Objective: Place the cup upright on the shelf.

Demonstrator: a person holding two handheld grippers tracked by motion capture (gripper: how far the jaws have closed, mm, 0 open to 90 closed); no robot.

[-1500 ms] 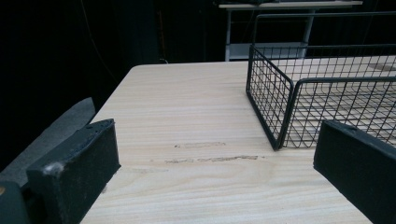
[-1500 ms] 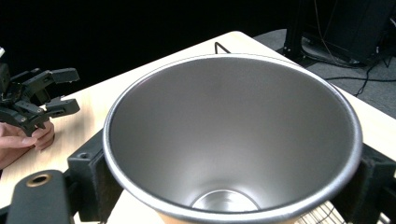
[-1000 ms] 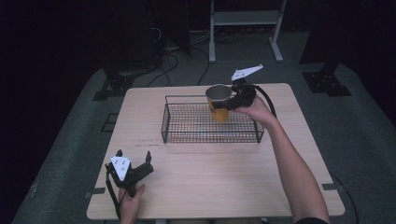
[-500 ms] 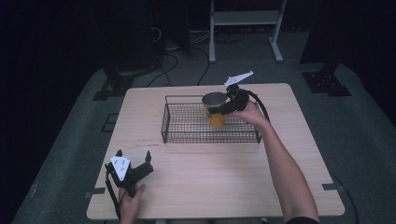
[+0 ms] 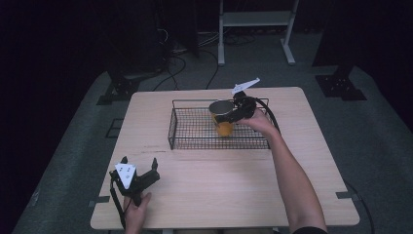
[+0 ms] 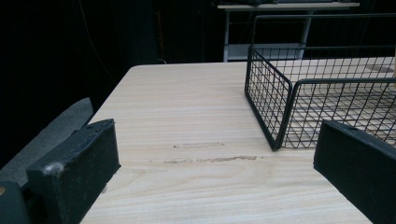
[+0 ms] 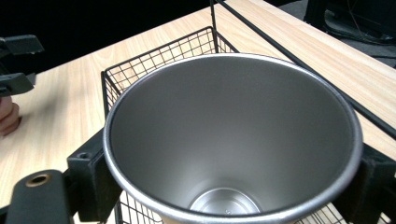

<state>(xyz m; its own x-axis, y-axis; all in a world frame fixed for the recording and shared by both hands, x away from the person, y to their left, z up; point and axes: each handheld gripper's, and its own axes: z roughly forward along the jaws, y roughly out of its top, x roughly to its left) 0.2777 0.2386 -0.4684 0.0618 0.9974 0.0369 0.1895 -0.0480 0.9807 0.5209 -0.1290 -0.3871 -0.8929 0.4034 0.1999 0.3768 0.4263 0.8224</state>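
High view had the right gripper (image 5: 233, 115) clamped around the orange cup with a steel-lined inside (image 5: 223, 118), carried leftward since a second earlier, upright over the black wire basket (image 5: 195, 139); the left gripper (image 5: 140, 170) stayed at the near-left, jaws spread.

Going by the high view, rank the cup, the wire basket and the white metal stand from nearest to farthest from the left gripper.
Measured from the left gripper:
1. Wire basket, up the table, its near-left corner closest.
2. Cup, inside the basket toward its right, held by the right gripper.
3. White metal stand, on the floor beyond the table.
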